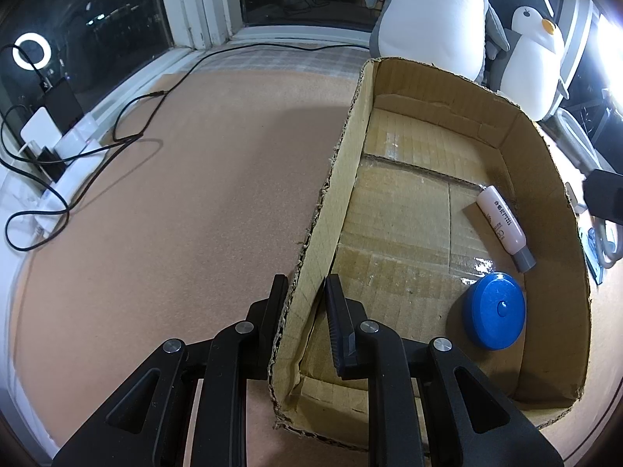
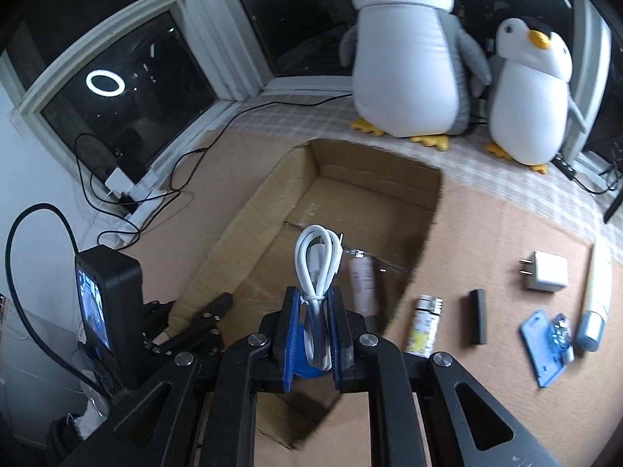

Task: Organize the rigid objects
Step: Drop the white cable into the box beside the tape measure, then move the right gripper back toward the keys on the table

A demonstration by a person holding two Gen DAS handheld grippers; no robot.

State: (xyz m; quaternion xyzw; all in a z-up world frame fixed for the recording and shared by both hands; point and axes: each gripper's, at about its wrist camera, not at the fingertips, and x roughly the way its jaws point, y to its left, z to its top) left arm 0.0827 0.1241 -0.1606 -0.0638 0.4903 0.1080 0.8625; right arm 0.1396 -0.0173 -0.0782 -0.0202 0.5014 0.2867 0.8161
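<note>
An open cardboard box (image 1: 545, 179) lies on the brown mat. My left gripper (image 1: 305, 292) is shut on the box's left wall, one finger outside and one inside. Inside lie a pink tube with a grey cap (image 1: 502, 225) and a round blue case (image 1: 494, 311). My right gripper (image 2: 314, 303) hangs over the box (image 2: 241, 241) and is shut on a bundled white cable (image 2: 317, 257). The left gripper (image 2: 206, 319) shows at the box's left wall in the right wrist view. The pink tube (image 2: 364, 284) lies just beyond the cable.
Right of the box on the mat lie a small bottle (image 2: 424, 323), a black bar (image 2: 478, 317), a white plug adapter (image 2: 547, 270), a blue card with a clear packet (image 2: 547, 344) and a long cream tube (image 2: 595, 295). Two plush penguins (image 2: 409, 50) stand behind. Cables and a power strip (image 1: 70, 171) lie left.
</note>
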